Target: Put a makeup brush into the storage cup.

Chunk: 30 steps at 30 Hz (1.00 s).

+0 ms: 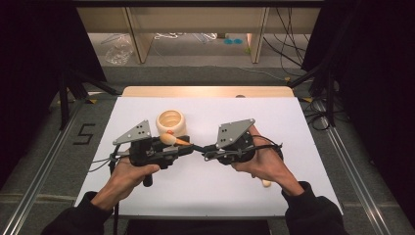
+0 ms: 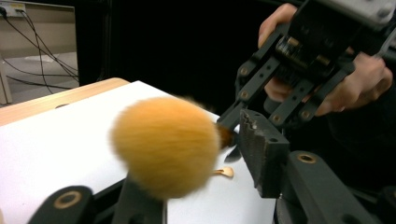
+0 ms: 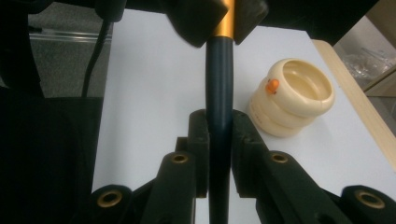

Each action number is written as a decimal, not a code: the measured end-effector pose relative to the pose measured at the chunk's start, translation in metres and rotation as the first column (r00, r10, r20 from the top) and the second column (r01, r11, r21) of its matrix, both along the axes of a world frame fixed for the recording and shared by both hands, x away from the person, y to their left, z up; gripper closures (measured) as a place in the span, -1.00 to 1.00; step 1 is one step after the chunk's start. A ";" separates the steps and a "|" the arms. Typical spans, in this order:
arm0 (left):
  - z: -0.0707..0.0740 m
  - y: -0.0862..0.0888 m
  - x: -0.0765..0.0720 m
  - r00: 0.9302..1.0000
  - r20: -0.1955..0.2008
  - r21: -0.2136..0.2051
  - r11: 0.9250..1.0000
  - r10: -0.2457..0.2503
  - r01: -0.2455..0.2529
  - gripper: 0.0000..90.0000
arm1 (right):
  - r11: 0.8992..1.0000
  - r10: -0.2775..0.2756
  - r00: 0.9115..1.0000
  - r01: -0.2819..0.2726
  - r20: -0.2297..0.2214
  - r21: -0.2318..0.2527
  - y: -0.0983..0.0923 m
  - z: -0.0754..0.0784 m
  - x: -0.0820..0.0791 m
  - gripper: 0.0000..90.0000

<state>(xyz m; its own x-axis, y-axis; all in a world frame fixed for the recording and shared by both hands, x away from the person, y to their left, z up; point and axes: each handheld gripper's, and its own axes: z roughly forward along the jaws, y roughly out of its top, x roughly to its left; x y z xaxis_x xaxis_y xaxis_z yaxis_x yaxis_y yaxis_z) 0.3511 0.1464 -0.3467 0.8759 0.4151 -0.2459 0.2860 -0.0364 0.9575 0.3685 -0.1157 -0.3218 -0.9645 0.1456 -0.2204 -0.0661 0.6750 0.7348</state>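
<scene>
A makeup brush with a fluffy orange head, a gold ferrule and a dark blue handle is held level above the white table sheet, between the two grippers. My right gripper is shut on the handle. In the right gripper view the pads of my left gripper sit tight against both sides of the gold ferrule. The brush head bulges in front of my left gripper and hides one of its jaws. The grippers meet nose to nose, the right gripper coming from the right.
A cream ringed holder with a small orange bead on its rim stands just behind the brush head. A small beige piece lies on the sheet by the person's right wrist. A wooden table edge runs along the back.
</scene>
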 end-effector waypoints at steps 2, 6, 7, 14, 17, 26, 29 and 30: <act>0.000 0.000 0.000 1.000 0.002 -0.001 1.000 -0.002 0.002 0.49 | 1.000 0.003 1.000 -0.003 -0.010 0.001 0.002 -0.003 0.001 0.80; 0.000 -0.001 0.000 1.000 0.005 0.001 1.000 -0.014 0.014 0.55 | 1.000 0.009 1.000 -0.009 -0.012 0.013 0.005 -0.008 0.003 0.80; 0.000 -0.001 -0.001 1.000 0.006 0.003 1.000 -0.014 0.014 0.57 | 1.000 0.012 1.000 -0.011 -0.016 0.016 0.006 -0.008 0.002 0.80; 0.001 -0.001 -0.002 1.000 0.006 -0.014 0.999 -0.030 0.030 0.70 | 1.000 0.014 1.000 -0.014 -0.021 0.022 0.010 -0.011 0.001 0.80; 0.002 -0.001 -0.001 0.999 0.014 -0.012 0.999 -0.033 0.033 0.70 | 0.999 0.016 1.000 -0.015 -0.019 0.034 0.010 -0.012 0.002 0.80; 0.003 0.000 -0.001 0.999 0.047 0.039 0.999 -0.005 0.003 0.71 | 0.996 -0.015 0.998 0.021 -0.067 0.083 0.009 -0.015 0.005 0.62; 0.002 0.003 0.002 0.998 0.052 0.066 0.997 0.023 -0.026 0.72 | 0.994 -0.049 0.996 0.056 -0.073 0.091 0.003 -0.012 0.006 0.38; 0.001 0.004 0.003 0.998 0.054 0.073 0.997 0.032 -0.036 0.72 | 0.994 -0.059 0.995 0.066 -0.075 0.085 0.001 -0.012 0.006 0.30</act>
<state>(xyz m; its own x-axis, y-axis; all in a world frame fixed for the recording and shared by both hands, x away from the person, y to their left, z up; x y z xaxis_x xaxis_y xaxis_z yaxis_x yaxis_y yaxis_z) 0.3541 0.1505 -0.3454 0.8720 0.4600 -0.1674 0.2375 -0.0985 0.9664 0.3743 -0.1146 -0.3338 -0.9658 0.2215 -0.1346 0.0294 0.6095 0.7923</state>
